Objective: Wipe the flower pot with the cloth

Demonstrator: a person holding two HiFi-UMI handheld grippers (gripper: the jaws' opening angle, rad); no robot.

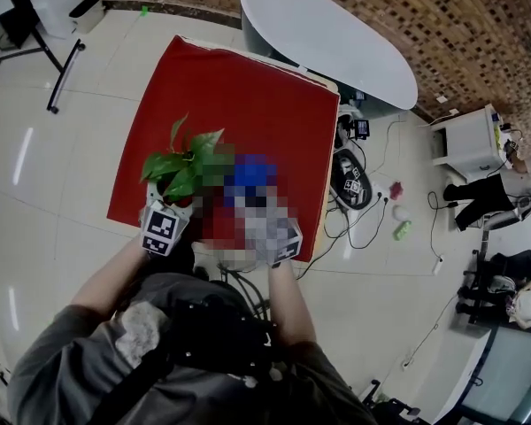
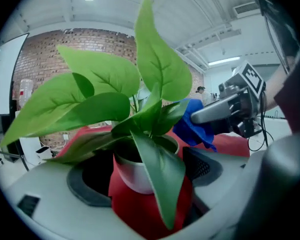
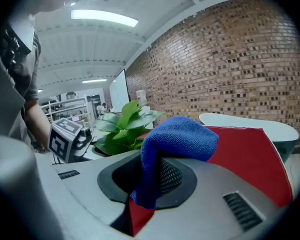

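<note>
A green leafy plant (image 1: 181,166) in a small white flower pot (image 2: 140,171) stands near the front edge of the red table (image 1: 239,96). My left gripper (image 2: 142,176) is open wide, with the pot between its jaws and a gap showing at each pad. Leaves hang over the pot's rim and hide part of it. My right gripper (image 3: 152,179) is shut on a folded blue cloth (image 3: 177,139). It holds the cloth just right of the plant, level with the leaves. The cloth (image 2: 195,126) does not touch the pot.
A white oval table (image 1: 327,34) stands behind the red one. Cables and small devices (image 1: 352,180) lie on the floor to its right. A white cabinet (image 1: 467,140) and a seated person (image 1: 487,197) are further right. A stand's black legs (image 1: 57,69) are at the left.
</note>
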